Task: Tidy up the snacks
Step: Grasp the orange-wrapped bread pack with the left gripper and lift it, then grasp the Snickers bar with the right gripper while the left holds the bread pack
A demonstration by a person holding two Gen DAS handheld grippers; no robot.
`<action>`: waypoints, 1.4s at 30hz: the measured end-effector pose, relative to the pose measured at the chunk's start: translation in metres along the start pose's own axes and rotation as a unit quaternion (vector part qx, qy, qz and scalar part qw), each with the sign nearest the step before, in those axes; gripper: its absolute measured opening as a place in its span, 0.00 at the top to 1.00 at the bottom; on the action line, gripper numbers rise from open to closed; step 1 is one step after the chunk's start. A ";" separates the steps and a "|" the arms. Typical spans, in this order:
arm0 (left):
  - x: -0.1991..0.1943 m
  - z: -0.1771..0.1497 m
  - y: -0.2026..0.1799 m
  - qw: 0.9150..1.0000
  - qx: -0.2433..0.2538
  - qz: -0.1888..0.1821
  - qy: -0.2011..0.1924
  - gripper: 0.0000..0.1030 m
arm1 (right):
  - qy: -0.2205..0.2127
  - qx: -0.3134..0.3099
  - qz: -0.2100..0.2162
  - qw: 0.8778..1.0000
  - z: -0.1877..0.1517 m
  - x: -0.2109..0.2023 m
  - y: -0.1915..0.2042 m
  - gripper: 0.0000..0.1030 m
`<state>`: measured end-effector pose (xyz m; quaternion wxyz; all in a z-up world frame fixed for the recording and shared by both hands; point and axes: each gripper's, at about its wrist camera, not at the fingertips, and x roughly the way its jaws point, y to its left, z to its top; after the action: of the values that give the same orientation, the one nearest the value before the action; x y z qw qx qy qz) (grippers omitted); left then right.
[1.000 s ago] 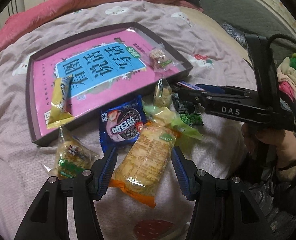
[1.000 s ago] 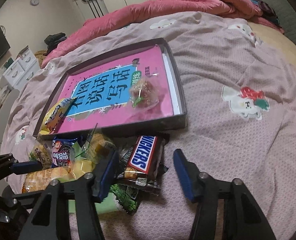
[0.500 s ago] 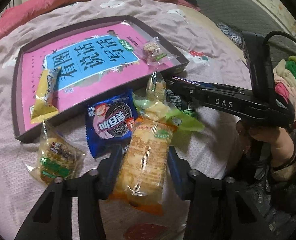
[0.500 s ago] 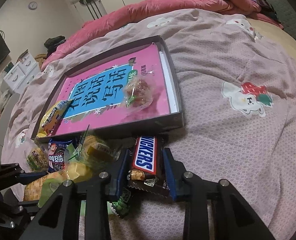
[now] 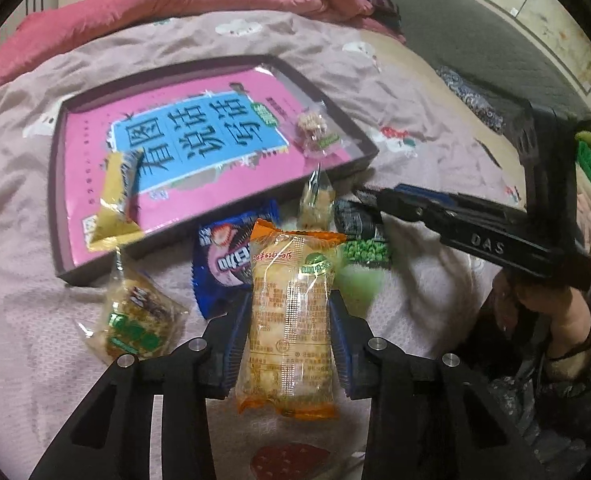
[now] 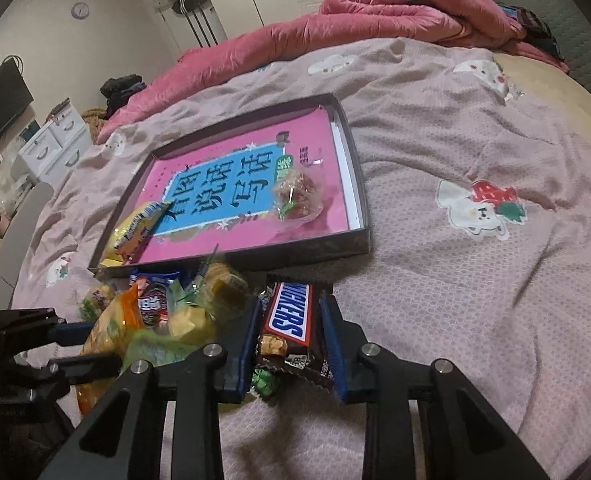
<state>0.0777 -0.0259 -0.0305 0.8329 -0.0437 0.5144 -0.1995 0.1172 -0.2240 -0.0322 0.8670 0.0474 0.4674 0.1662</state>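
Note:
My left gripper (image 5: 289, 316) is shut on an orange-edged cracker packet (image 5: 291, 320), lifted above the bedspread. My right gripper (image 6: 289, 322) is shut on a Snickers bar (image 6: 289, 314) and also shows in the left wrist view (image 5: 369, 200). A dark tray (image 5: 61, 216) with a pink and blue book in it lies on the bed; it holds a yellow packet (image 5: 115, 204) and a clear-wrapped sweet (image 5: 315, 134). A blue cookie packet (image 5: 225, 264), a green-labelled clear packet (image 5: 135, 324) and a green pea packet (image 5: 365, 248) lie in front of the tray.
A pink quilt (image 6: 335, 20) is bunched at the far side of the bed. The tray (image 6: 327, 246) sits just beyond the snack pile. White drawers (image 6: 55, 144) stand left of the bed. The person's hand (image 5: 555, 312) holds the right gripper.
Both grippers have closed: the left on the cracker packet, the right on the Snickers bar. The cracker packet has risen off the bed and now stands upright between the left fingers.

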 end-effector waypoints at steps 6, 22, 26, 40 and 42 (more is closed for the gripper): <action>-0.011 0.002 0.005 1.000 -0.011 0.011 -0.014 0.62 | -0.017 -0.003 0.004 1.000 0.003 -0.012 0.005 0.71; -0.030 0.008 0.021 0.998 -0.048 0.033 -0.038 0.62 | -0.043 -0.010 0.026 0.999 0.014 -0.029 0.020 0.71; -0.033 0.011 0.025 0.997 -0.057 0.034 -0.043 0.62 | -0.046 -0.013 0.030 0.998 0.019 -0.029 0.024 0.71; -0.028 0.019 0.034 0.996 -0.075 0.034 -0.041 0.62 | -0.042 -0.025 0.027 0.998 0.036 -0.013 0.025 0.88; -0.027 0.019 0.034 0.996 -0.075 0.031 -0.041 0.62 | -0.022 -0.023 0.026 0.999 0.032 -0.010 0.017 0.88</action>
<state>0.0939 0.0124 -0.0086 0.8532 -0.0985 0.4949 -0.1322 0.1344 -0.2089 -0.0028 0.8735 0.0431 0.4425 0.1985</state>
